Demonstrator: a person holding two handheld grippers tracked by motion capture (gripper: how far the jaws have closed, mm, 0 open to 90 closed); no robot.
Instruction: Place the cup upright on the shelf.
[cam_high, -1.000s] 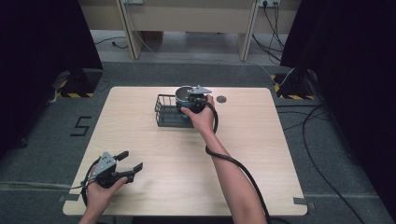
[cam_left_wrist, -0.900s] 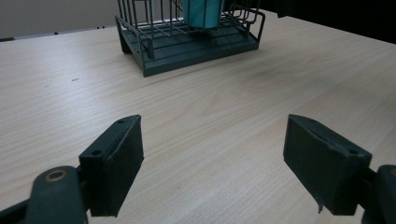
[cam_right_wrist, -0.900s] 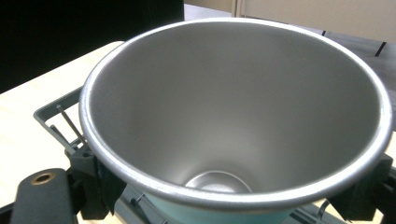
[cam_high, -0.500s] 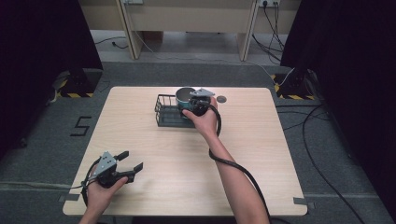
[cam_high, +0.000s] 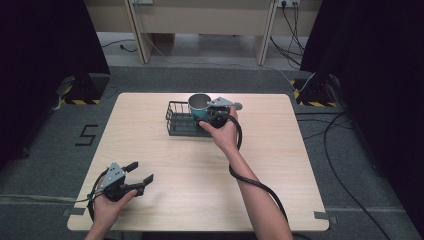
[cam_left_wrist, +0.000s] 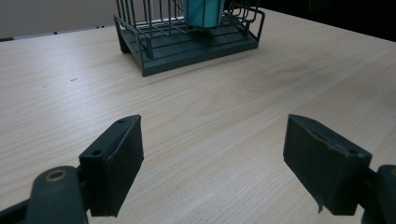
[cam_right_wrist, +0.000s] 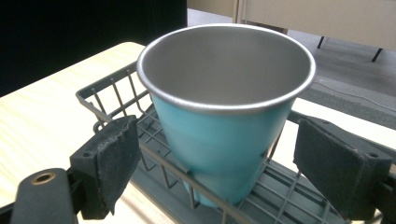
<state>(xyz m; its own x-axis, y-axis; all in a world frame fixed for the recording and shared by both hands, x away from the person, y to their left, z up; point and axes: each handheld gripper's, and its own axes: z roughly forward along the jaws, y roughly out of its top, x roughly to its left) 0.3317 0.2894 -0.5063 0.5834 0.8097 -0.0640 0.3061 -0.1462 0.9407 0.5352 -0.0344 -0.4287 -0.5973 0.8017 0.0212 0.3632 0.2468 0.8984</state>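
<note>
The blue cup (cam_right_wrist: 223, 140) stood upright in the wire basket (cam_high: 181, 122) near the table's (cam_high: 280, 165) far edge; the right gripper (cam_right_wrist: 219, 158) sat wide, a jaw on either side of the cup, neither touching it; the left gripper (cam_left_wrist: 212, 158) gaped wide over bare wood by the near left corner.

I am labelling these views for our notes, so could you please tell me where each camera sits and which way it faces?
High view: above the person's side, looking forward and down on the table; both forearms, left gripper and right gripper show.
Left gripper view: low near the table's front edge, looking across the wood at the wire basket; its two open fingers show.
Right gripper view: beside the basket, facing the teal cup; its fingers stand apart on either side of it.
All three share the basket and cup.
</note>
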